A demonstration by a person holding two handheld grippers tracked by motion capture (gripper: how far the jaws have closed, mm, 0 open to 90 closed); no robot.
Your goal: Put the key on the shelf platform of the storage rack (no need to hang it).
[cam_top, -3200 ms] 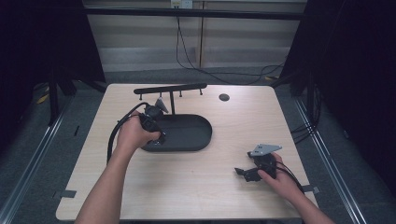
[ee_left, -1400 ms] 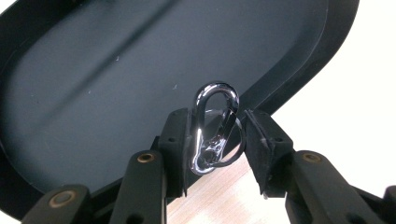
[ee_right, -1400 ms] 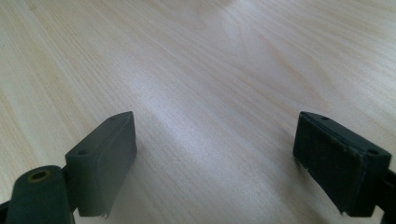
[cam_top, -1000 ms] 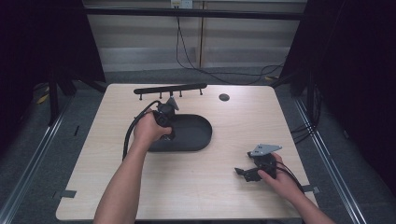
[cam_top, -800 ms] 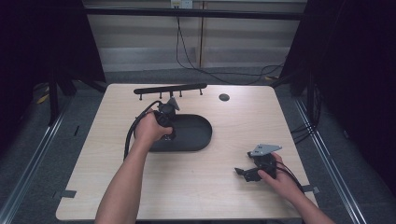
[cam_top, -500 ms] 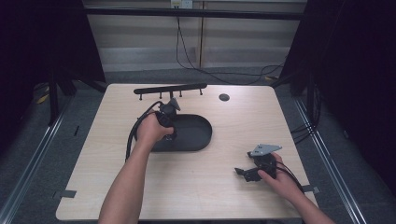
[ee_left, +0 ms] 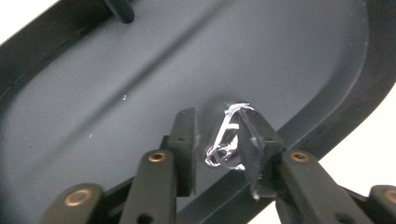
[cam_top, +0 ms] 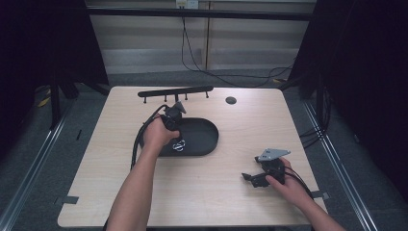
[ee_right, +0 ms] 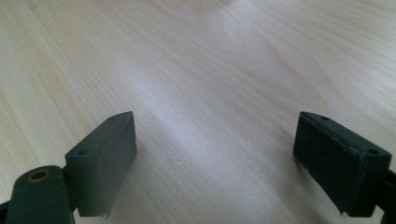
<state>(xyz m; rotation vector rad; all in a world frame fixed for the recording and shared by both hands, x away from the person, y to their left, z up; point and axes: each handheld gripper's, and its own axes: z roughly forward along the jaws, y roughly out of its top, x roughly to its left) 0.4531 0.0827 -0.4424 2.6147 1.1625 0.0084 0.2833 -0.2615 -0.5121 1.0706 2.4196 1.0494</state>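
Wire clip gripped in tray

The clip (ee_left: 227,140) is pinched by the left hand-held gripper (ee_left: 217,140) inside the tray (cam_top: 204,139); the right hand-held gripper (ee_right: 215,158) is held open on the table (cam_top: 231,192). Slippage is likely if lifted, the hold being thin.

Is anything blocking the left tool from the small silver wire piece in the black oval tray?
Nothing visible does. The left tool has closed around the silver wire piece, which sits between its jaws on the floor of the black oval tray. One jaw's pad touches it; contact on the other side is unclear.
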